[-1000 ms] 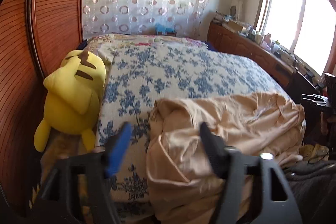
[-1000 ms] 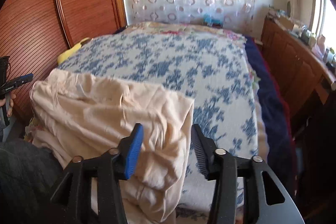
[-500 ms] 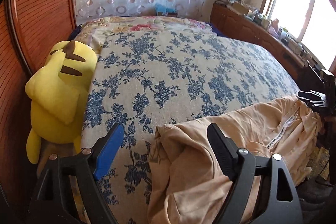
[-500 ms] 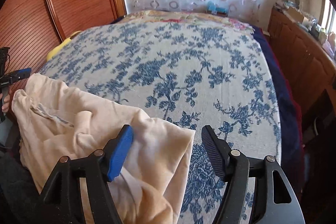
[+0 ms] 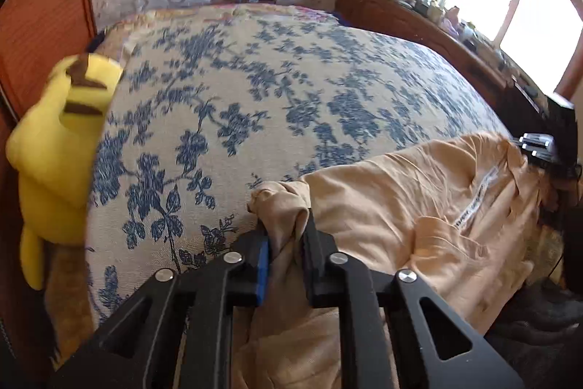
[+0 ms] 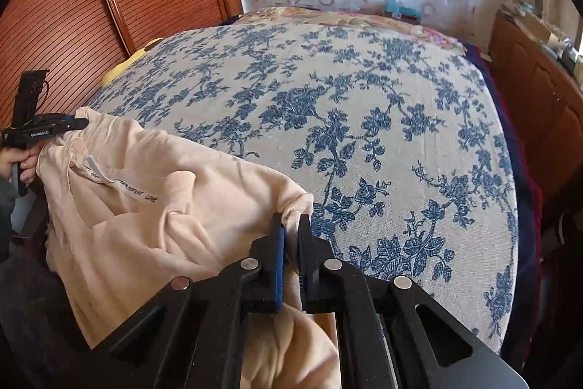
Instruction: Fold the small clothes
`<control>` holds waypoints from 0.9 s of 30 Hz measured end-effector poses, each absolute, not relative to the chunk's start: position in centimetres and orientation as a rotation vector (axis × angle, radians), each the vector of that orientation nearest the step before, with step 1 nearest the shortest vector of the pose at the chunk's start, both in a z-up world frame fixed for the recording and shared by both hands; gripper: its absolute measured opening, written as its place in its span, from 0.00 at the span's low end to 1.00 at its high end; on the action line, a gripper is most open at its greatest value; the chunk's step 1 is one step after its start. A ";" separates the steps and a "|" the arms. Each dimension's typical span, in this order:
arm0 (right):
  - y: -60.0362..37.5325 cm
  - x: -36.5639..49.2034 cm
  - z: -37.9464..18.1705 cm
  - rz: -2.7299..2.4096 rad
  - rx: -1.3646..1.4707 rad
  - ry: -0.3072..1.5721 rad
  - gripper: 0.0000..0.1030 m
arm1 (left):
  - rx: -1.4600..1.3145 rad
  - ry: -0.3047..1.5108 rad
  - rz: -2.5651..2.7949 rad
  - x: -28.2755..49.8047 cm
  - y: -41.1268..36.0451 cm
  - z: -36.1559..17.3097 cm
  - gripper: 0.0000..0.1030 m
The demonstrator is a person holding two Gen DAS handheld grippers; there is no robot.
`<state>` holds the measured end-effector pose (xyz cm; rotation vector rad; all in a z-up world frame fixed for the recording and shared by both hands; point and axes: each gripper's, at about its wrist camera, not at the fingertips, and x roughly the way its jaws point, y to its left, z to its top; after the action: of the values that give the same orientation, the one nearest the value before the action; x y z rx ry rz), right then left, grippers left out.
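A cream-coloured garment (image 5: 400, 206) lies crumpled along the near edge of the bed, with a white printed ribbon on it. It also shows in the right wrist view (image 6: 145, 206). My left gripper (image 5: 286, 236) is shut on a bunched corner of the garment at its left end. My right gripper (image 6: 291, 236) is shut on the opposite corner at its right end. The left gripper also shows at the far left of the right wrist view (image 6: 69, 124), and the right gripper at the far right of the left wrist view (image 5: 535, 146).
The bed has a blue floral cover (image 5: 273, 90), which also shows in the right wrist view (image 6: 364, 115). A yellow plush toy (image 5: 62, 141) lies at the bed's left side against a wooden slatted wall (image 6: 109, 6). A wooden cabinet (image 6: 539, 90) with clutter stands along the right.
Both grippers have moved down to the garment's corners and shut on them; they were open before. The garment now lies stretched out between them.
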<state>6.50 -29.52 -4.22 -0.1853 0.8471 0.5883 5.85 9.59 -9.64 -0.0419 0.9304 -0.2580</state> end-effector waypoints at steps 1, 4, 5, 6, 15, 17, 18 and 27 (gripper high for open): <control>-29.4 5.9 -3.8 0.587 -0.187 0.826 0.05 | -0.033 0.908 -0.263 5.1 9.1 -8.9 0.14; -30.2 3.8 -1.4 0.607 -0.141 0.745 0.05 | -0.069 0.831 -0.292 3.2 9.0 -6.2 0.13; -30.7 2.9 -0.2 0.594 -0.136 0.705 0.05 | -0.084 0.789 -0.303 2.2 9.0 -4.5 0.13; -31.2 2.2 0.9 0.575 -0.134 0.665 0.05 | -0.094 0.765 -0.307 1.8 9.1 -3.6 0.13; -34.4 -3.9 10.3 0.505 -0.133 0.378 0.04 | -0.132 0.455 -0.343 -3.8 9.0 7.8 0.13; -34.4 -4.9 12.7 0.506 -0.160 0.326 0.04 | -0.117 0.374 -0.334 -5.0 8.7 10.5 0.12; -34.3 -5.6 13.7 0.499 -0.174 0.296 0.04 | -0.114 0.344 -0.338 -5.4 8.8 11.4 0.12; -36.7 -10.6 23.4 0.459 -0.199 0.042 0.04 | -0.062 0.137 -0.279 -6.5 10.5 20.4 0.12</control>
<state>-10.60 -36.71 23.45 -0.1994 0.0420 0.4593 -6.47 10.54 20.42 -0.0622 0.1371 -0.2788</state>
